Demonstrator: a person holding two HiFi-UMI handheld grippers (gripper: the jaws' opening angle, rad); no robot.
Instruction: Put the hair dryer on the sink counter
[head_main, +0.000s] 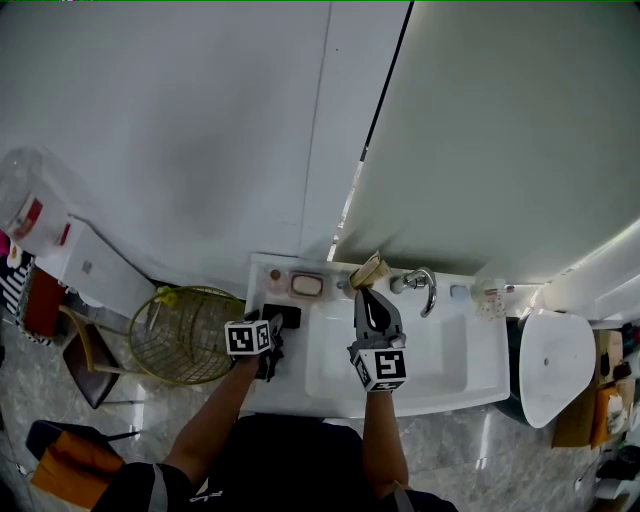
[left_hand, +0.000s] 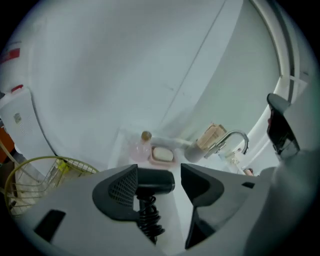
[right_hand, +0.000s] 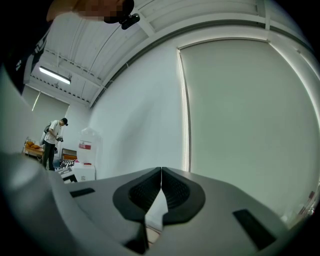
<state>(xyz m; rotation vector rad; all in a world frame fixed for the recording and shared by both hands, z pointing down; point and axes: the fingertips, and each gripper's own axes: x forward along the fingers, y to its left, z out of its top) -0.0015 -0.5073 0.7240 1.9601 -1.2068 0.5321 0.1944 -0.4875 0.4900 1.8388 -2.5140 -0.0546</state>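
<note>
The black hair dryer (head_main: 281, 318) (left_hand: 156, 181) lies on the left end of the white sink counter (head_main: 470, 372), its coiled cord (left_hand: 149, 220) trailing toward me. My left gripper (head_main: 273, 338) (left_hand: 159, 173) stands open around the dryer's body; the left pad is next to it and a gap shows at the right pad. My right gripper (head_main: 368, 296) (right_hand: 161, 173) hovers over the basin, shut with nothing in it. In the right gripper view it points up at the wall.
At the back of the counter are a pink soap dish (head_main: 307, 285) (left_hand: 162, 154), a small pink bottle (left_hand: 144, 146), a cup of brushes (head_main: 368, 271) and the faucet (head_main: 426, 286). A wire basket (head_main: 185, 336) stands left of the sink, a toilet (head_main: 556, 366) right.
</note>
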